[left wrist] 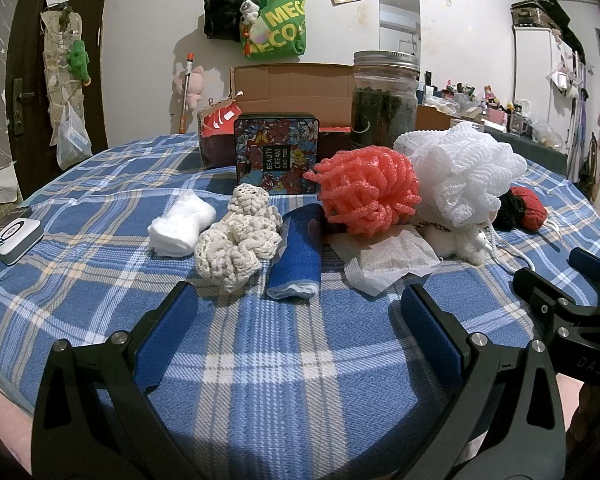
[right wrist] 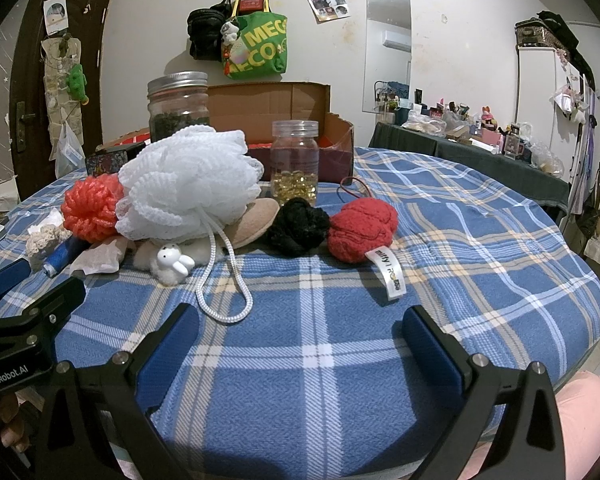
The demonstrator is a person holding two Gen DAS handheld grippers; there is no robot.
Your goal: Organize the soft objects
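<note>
Left wrist view: both grippers' fingers [left wrist: 172,312] spread over the plaid cloth [left wrist: 260,360] before the white loofah [right wrist: 188,180].

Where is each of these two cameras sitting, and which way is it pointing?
Left wrist: rides the open left gripper, low over the plaid cloth, facing the cream crochet piece and blue roll; the right gripper shows at the edge.
Right wrist: rides the open right gripper, facing the red knit ball.
Shared: the white mesh puff.
</note>
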